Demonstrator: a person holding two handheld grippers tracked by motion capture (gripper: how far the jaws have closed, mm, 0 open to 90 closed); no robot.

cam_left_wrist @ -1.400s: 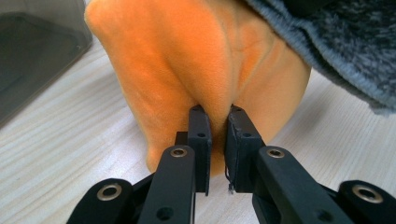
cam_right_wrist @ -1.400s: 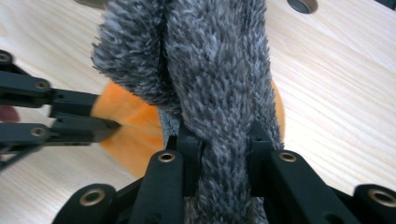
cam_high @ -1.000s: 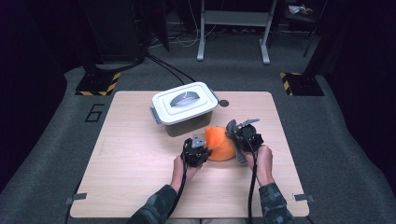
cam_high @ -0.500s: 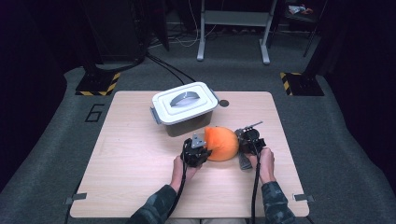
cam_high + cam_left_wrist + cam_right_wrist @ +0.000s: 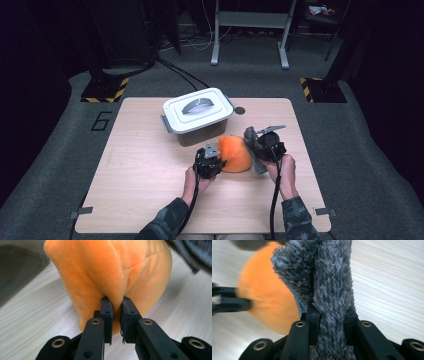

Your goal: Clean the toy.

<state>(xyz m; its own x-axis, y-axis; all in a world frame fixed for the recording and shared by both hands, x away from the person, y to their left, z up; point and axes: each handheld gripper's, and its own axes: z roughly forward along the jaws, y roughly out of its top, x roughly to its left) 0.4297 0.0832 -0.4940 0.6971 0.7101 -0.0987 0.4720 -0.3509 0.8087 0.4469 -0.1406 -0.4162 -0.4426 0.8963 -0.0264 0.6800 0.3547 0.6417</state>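
Softly rounded, the orange plush toy (image 5: 110, 272) was pinched by the left tongs (image 5: 116, 305); the right tongs (image 5: 332, 312) clamped its shaggy grey fur strip (image 5: 332, 277).

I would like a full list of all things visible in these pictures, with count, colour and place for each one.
Orange plush piece: one, orange, table centre, right in front of the box.
Grey furry piece: one, grey, right of the orange plush piece.
Storage box: one, white lid with grey handle, far middle of the table.
Table: one, light wood.
Striped blocks: two, black and yellow, on the floor beyond the table.
Metal stand: one, grey, far floor.
Left gripper: one, black, pinching a fold of the orange plush piece.
Right gripper: one, black, clamped on the grey furry piece.
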